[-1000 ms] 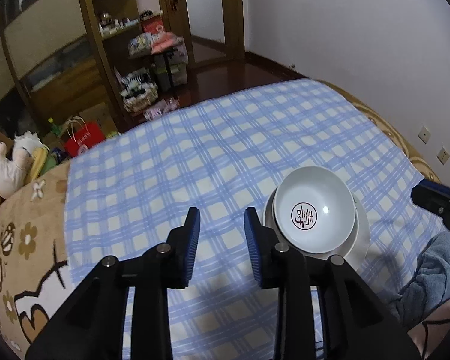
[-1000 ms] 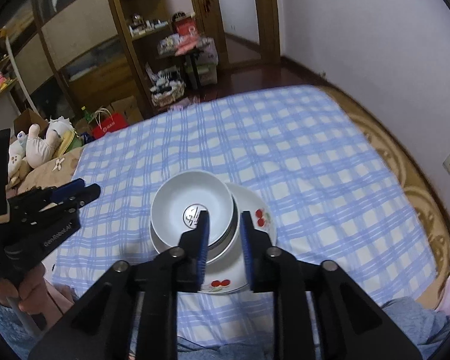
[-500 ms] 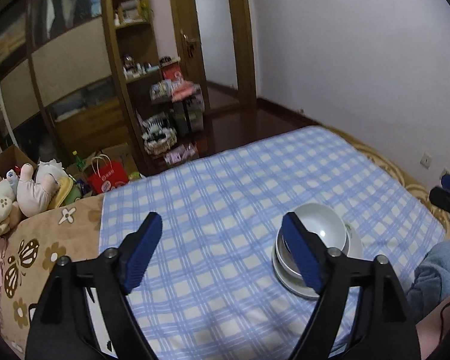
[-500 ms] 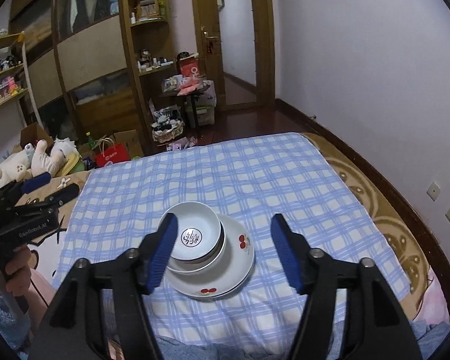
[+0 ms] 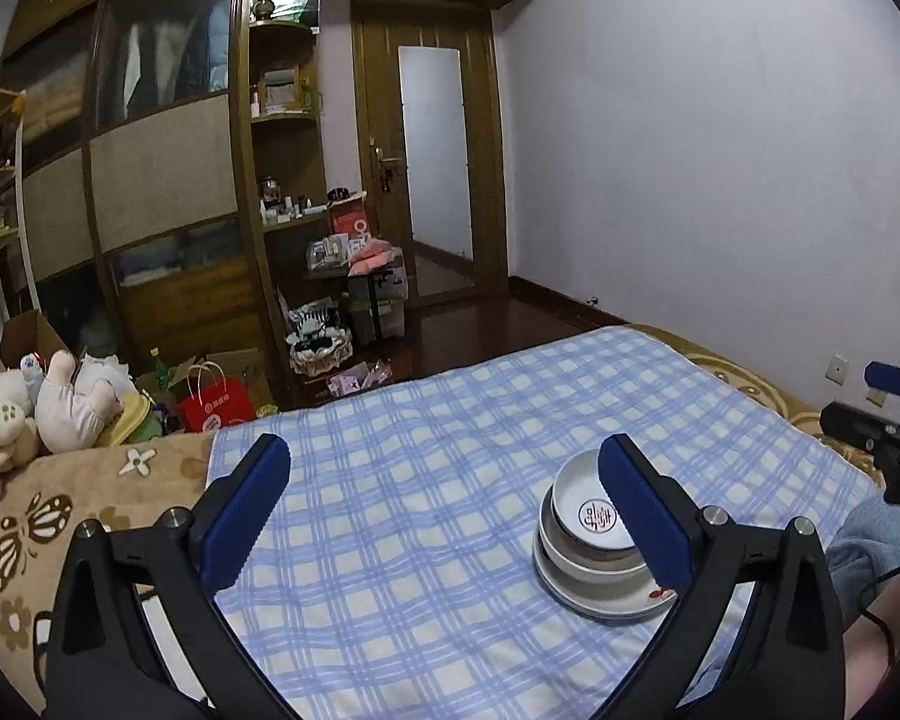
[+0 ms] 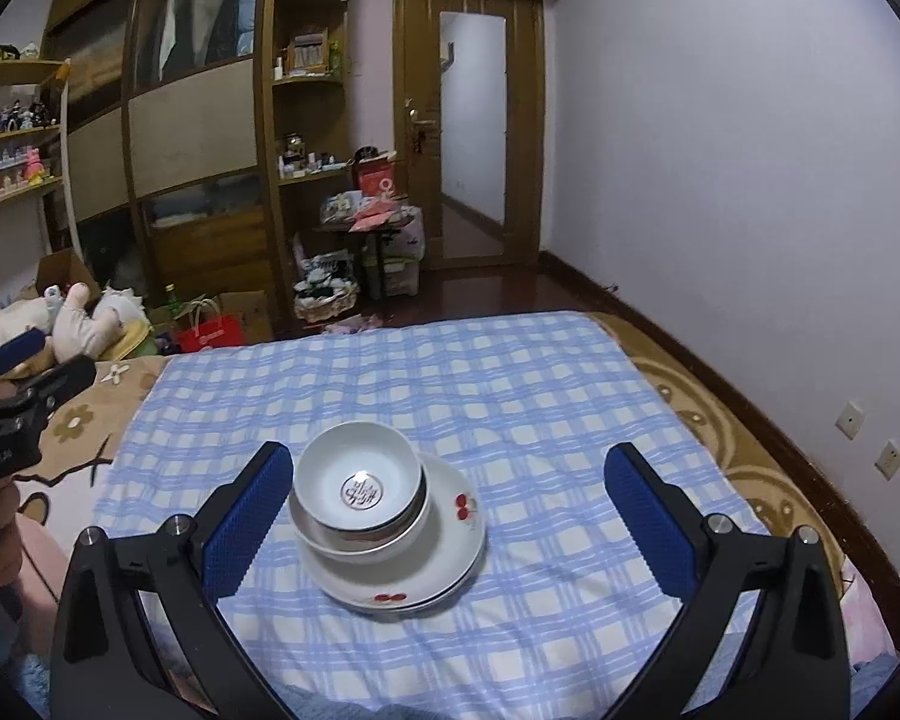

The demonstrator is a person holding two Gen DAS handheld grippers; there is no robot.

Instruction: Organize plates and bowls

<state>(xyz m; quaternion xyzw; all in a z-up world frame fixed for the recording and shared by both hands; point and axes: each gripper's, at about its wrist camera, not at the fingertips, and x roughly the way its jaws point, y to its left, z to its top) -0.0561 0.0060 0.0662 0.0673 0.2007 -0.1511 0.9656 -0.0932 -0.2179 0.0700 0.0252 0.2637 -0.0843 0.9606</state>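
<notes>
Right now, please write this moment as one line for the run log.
left gripper: open, empty | right gripper: open, empty | bowls: nested on cherry plate | stack on checked cloth | neither gripper touches stack

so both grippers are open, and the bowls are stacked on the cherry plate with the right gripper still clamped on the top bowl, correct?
Not quite. The right wrist view shows the right gripper open, jaws wide apart and clear of the top bowl. The rest holds: left gripper open, bowls stacked on the cherry plate.

Both claws, left (image 5: 444,510) and right (image 6: 450,513), spread wide, pulled back.
</notes>
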